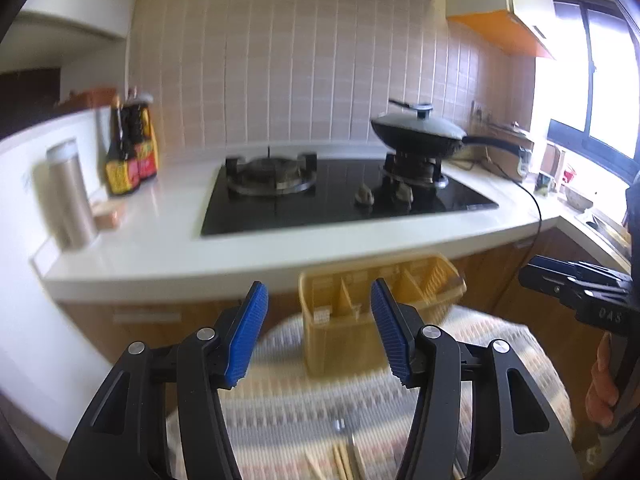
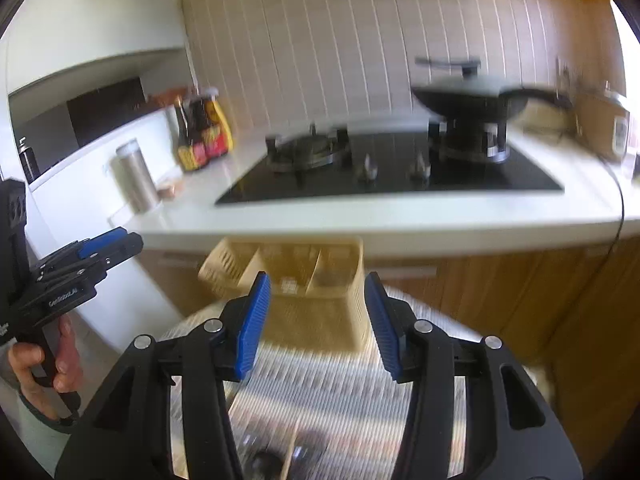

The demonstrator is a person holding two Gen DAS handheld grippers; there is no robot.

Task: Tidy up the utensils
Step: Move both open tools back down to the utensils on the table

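Observation:
A yellow plastic utensil caddy (image 1: pixel 360 316) with several compartments stands at the far side of a round table with a patterned cloth (image 1: pixel 288 408). It shows in the right wrist view as the same caddy (image 2: pixel 316 280). My left gripper (image 1: pixel 318 328) is open above the cloth, nothing between its blue pads (image 1: pixel 246 336). My right gripper (image 2: pixel 318 320) is open too, with empty jaws. Wooden chopsticks (image 1: pixel 340 464) and a metal utensil lie on the cloth near the lower edge. A wooden handle (image 2: pixel 290 456) and dark utensils lie below the right gripper, blurred.
Behind the table runs a white counter (image 1: pixel 168 248) with a black gas hob (image 1: pixel 344 200), a lidded wok (image 1: pixel 420 132), sauce bottles (image 1: pixel 128 156) and a steel flask (image 1: pixel 70 192). A hand holds the other gripper at the right edge (image 1: pixel 580 292) and left edge (image 2: pixel 68 280).

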